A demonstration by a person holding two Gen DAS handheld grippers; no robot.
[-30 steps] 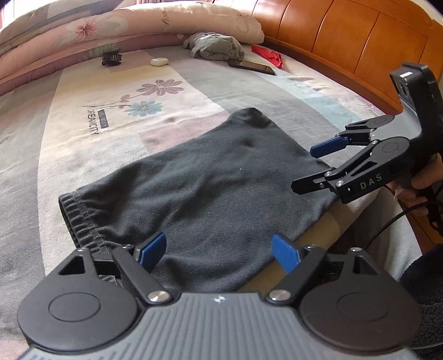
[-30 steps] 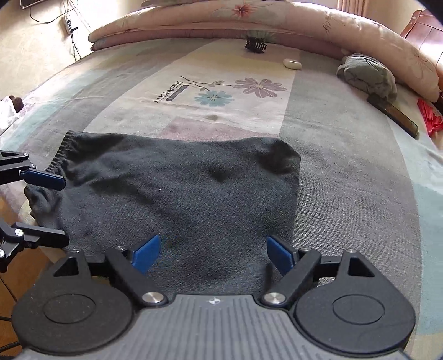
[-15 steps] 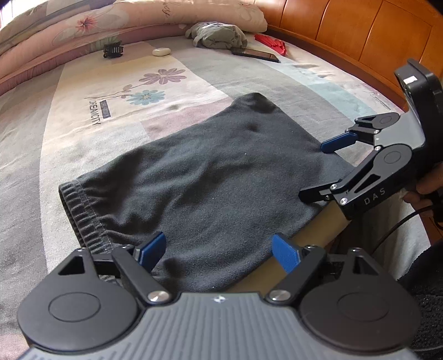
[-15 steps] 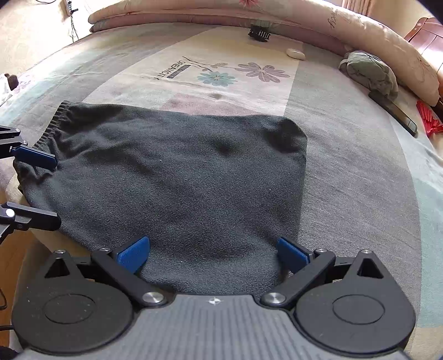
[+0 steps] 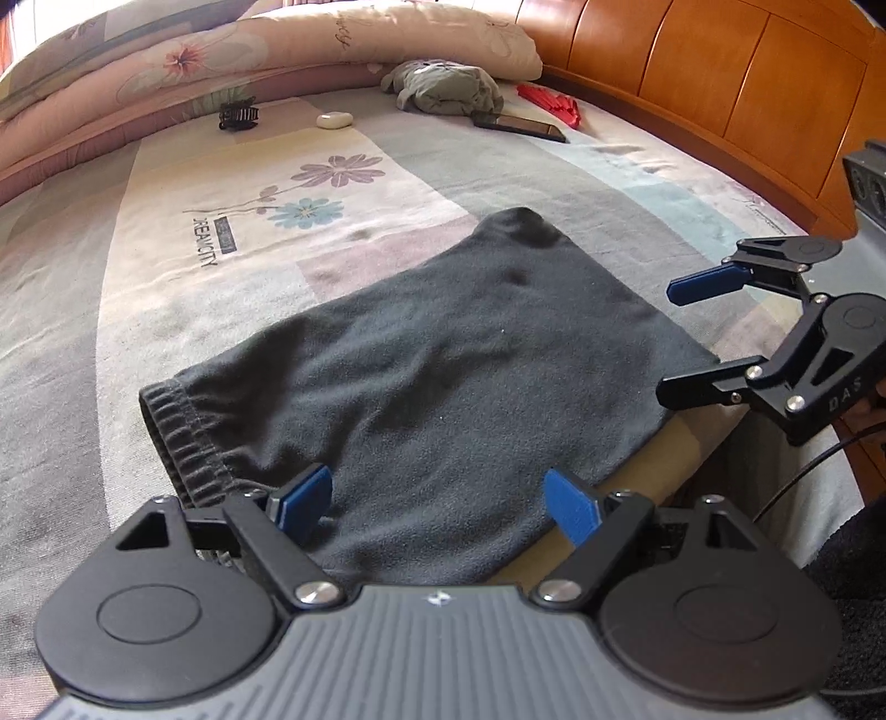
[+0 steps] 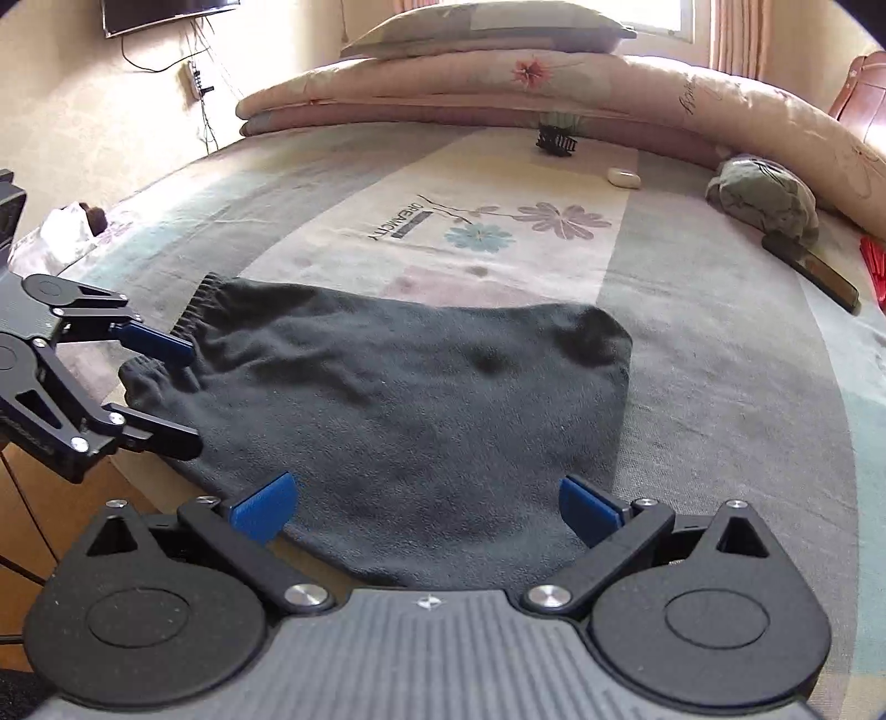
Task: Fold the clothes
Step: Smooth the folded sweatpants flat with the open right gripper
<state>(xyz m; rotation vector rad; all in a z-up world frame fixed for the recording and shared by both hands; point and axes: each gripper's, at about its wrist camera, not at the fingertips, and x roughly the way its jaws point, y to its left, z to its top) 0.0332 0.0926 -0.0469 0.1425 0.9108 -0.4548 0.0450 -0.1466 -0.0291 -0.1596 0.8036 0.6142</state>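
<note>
A dark grey folded garment (image 5: 443,387) with an elastic waistband (image 5: 183,432) lies flat at the near edge of the bed; it also shows in the right wrist view (image 6: 432,415). My left gripper (image 5: 437,498) is open and empty, its blue pads over the garment's near edge by the waistband. My right gripper (image 6: 426,504) is open and empty over the near edge at the other end. Each gripper shows in the other's view: the right gripper (image 5: 681,338) at the right, the left gripper (image 6: 177,393) at the waistband, both open.
The floral bedsheet (image 5: 249,221) spreads beyond. At the back lie a bunched grey-green cloth (image 5: 448,86), a phone (image 5: 520,127), a red object (image 5: 548,102), a white case (image 5: 334,119), a black hair clip (image 5: 239,115) and rolled quilts (image 5: 249,50). A wooden headboard (image 5: 692,72) runs on the right.
Both grippers tilted up and drew back slightly, so more of the bed and room shows. The garment has not moved. Both stay open.
</note>
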